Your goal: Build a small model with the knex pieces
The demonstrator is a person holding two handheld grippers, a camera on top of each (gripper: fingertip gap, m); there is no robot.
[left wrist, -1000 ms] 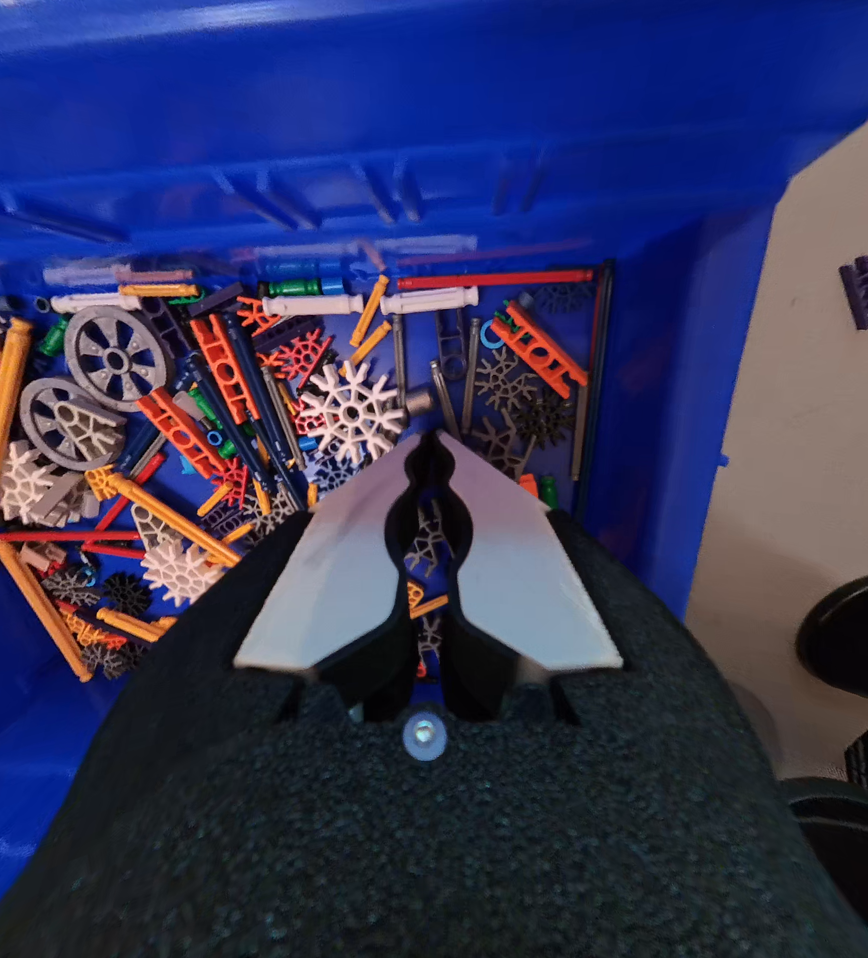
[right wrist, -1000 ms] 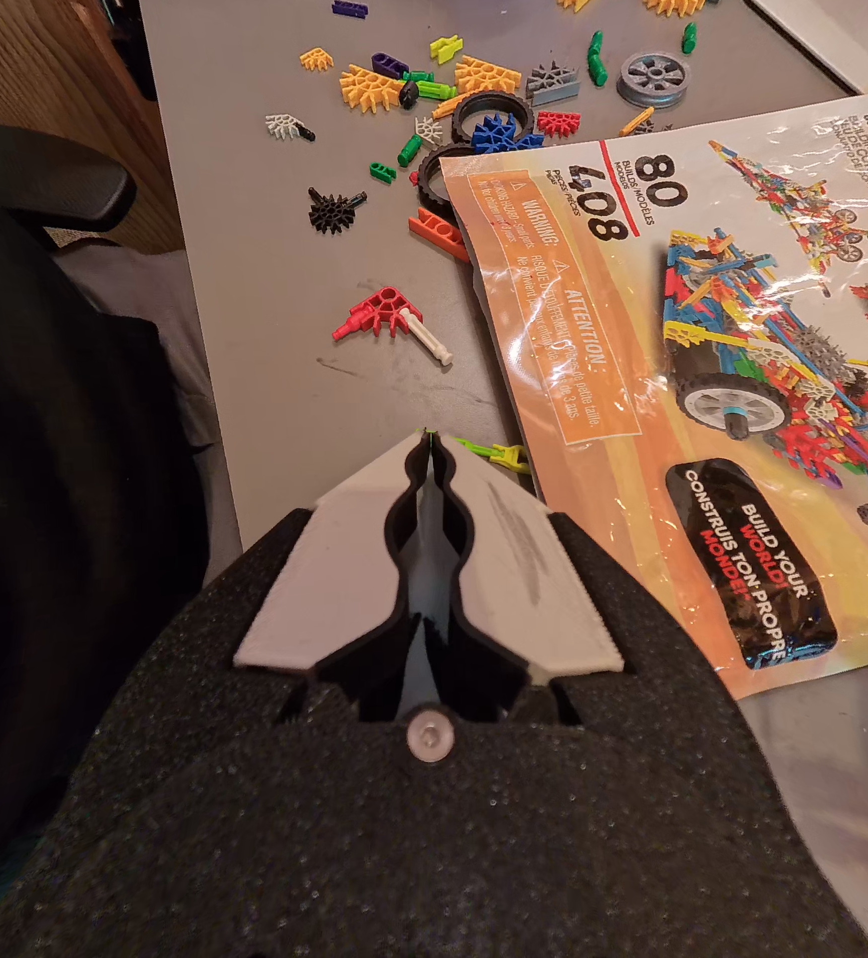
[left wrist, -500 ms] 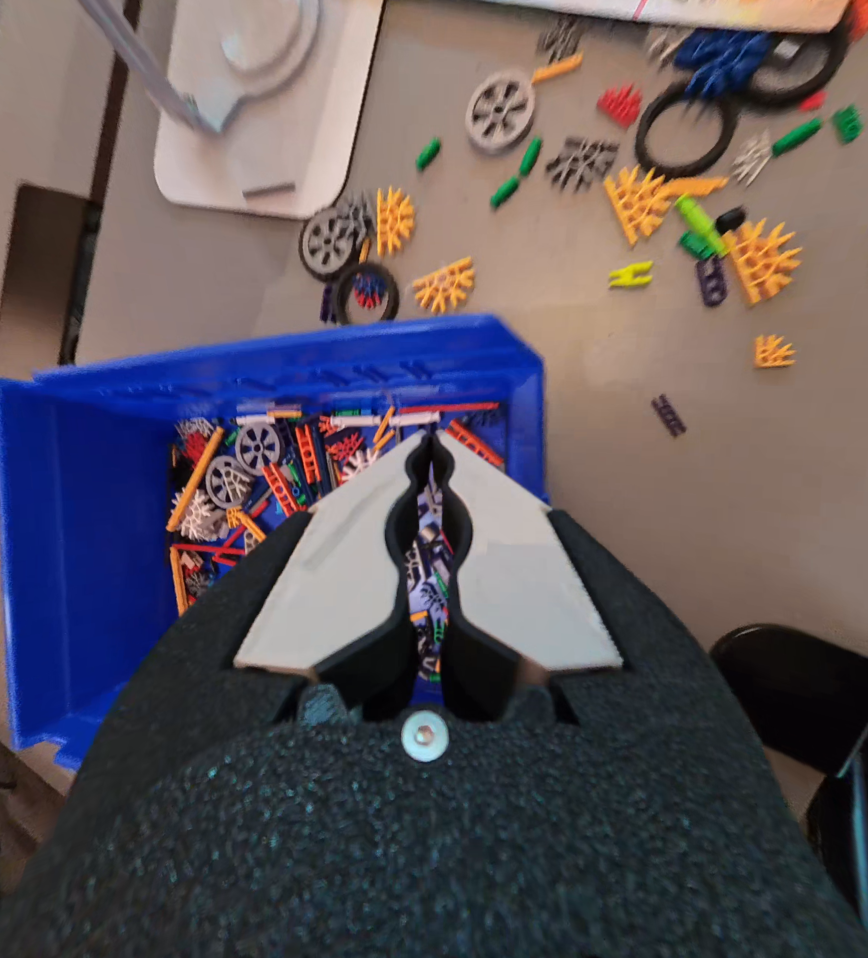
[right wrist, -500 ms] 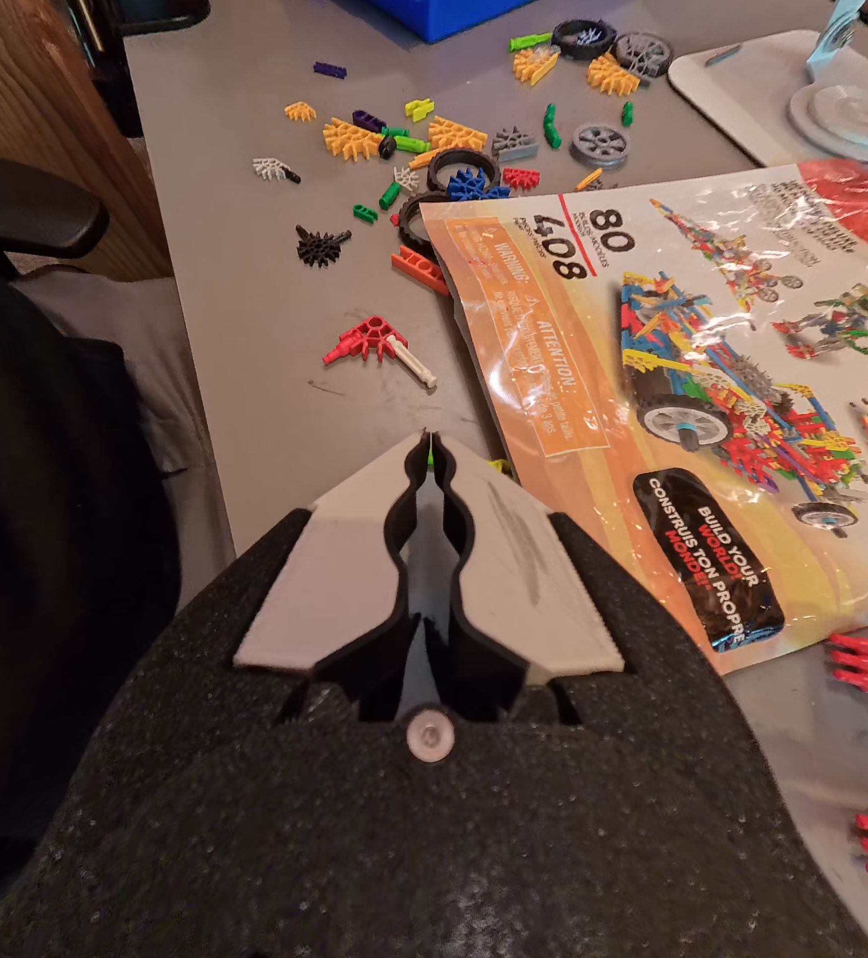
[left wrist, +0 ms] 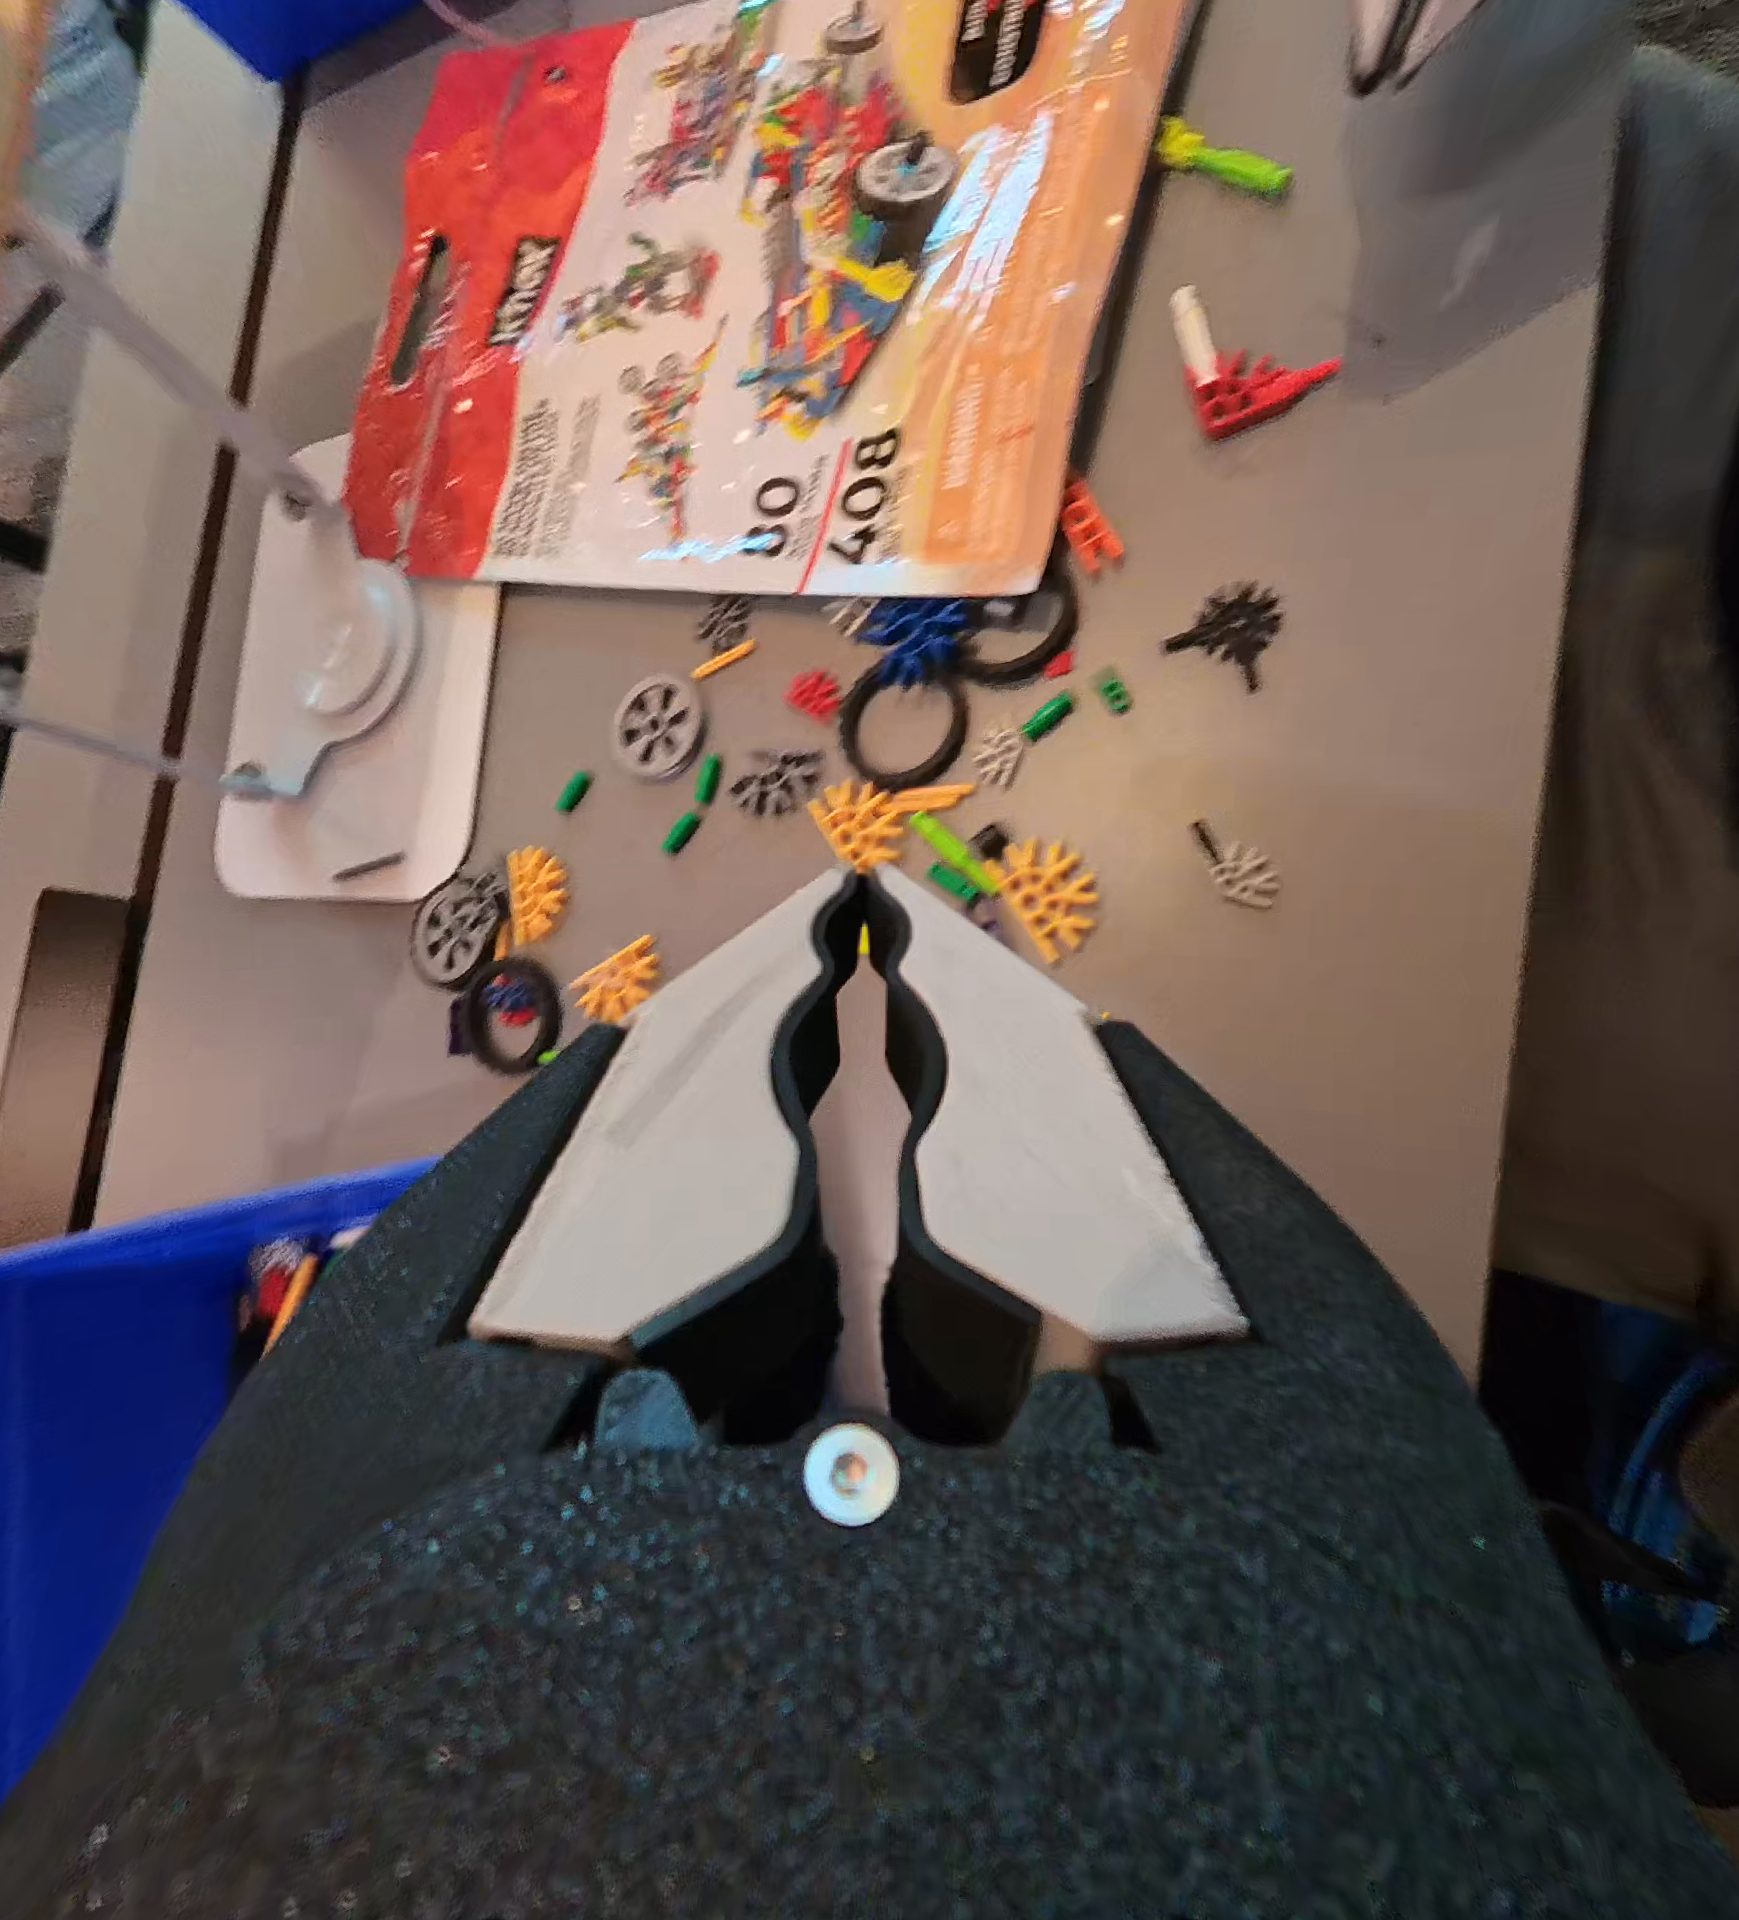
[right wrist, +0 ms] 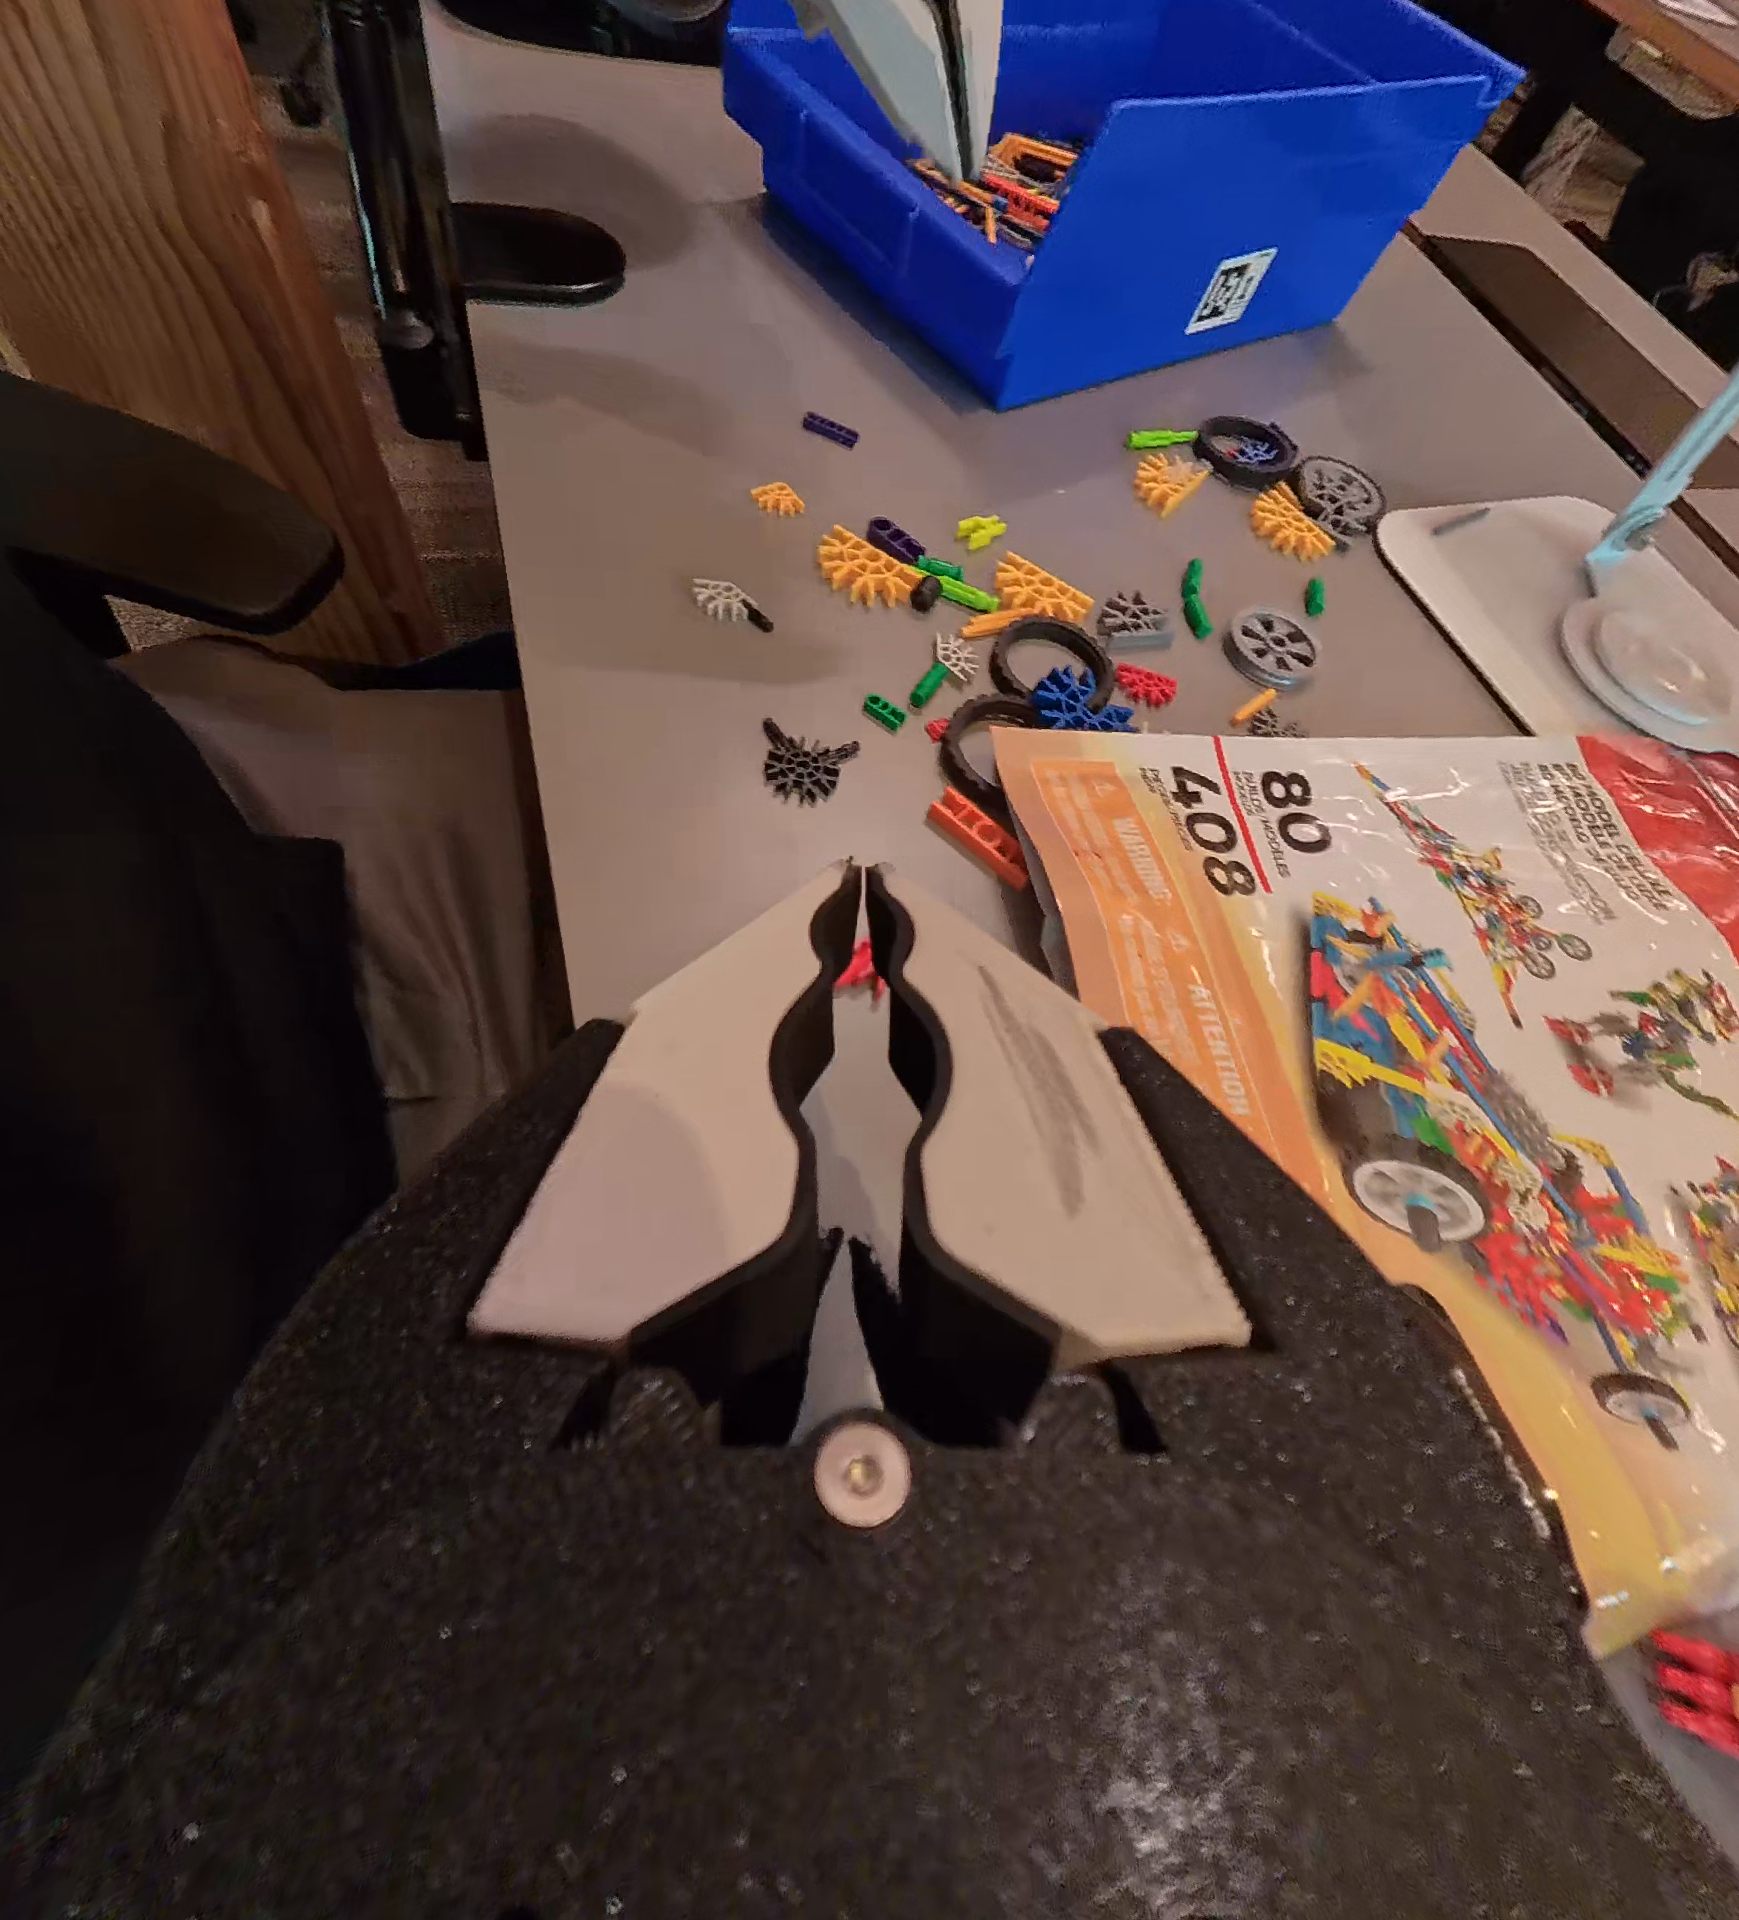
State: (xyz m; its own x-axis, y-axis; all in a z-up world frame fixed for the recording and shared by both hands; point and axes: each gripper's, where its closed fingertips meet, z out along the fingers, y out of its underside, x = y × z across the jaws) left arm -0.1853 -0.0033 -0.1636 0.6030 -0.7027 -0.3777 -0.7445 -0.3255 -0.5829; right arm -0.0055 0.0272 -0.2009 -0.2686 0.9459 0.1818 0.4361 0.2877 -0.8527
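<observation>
My left gripper (left wrist: 860, 883) is shut and empty, held above the grey table (left wrist: 1312, 831). Its tips are over a scatter of small construction-toy pieces, closest to a yellow fan connector (left wrist: 860, 826). In the right wrist view its pale fingers (right wrist: 932, 94) point down over the blue bin (right wrist: 1156, 239). My right gripper (right wrist: 860, 873) is shut and empty, above the table's near edge. A red connector (right wrist: 860, 971) shows on the table through the gap between its fingers. The printed toy bag (right wrist: 1416, 1039) lies just to its right.
The blue bin (left wrist: 65, 1403) holds several rods and wheels. A white lamp base (left wrist: 356, 675) lies beside the bag (left wrist: 761, 312). Loose wheels, tyres and connectors lie between bin and bag. A black chair armrest (right wrist: 169, 540) and a wooden panel (right wrist: 117, 208) stand left of the table. My hands' fingertips stand some 20 cm from each other. The white lamp base (left wrist: 356, 675) is closer to my left gripper, around 35 cm from its tips; the right tips are 40 cm off. My right wrist view (right wrist: 1620, 646) looks at it from another angle.
My left gripper has risen out of the blue bin and swung over the scattered pieces, still shut. My right gripper has pulled back and tilted up, so the bin now shows.
</observation>
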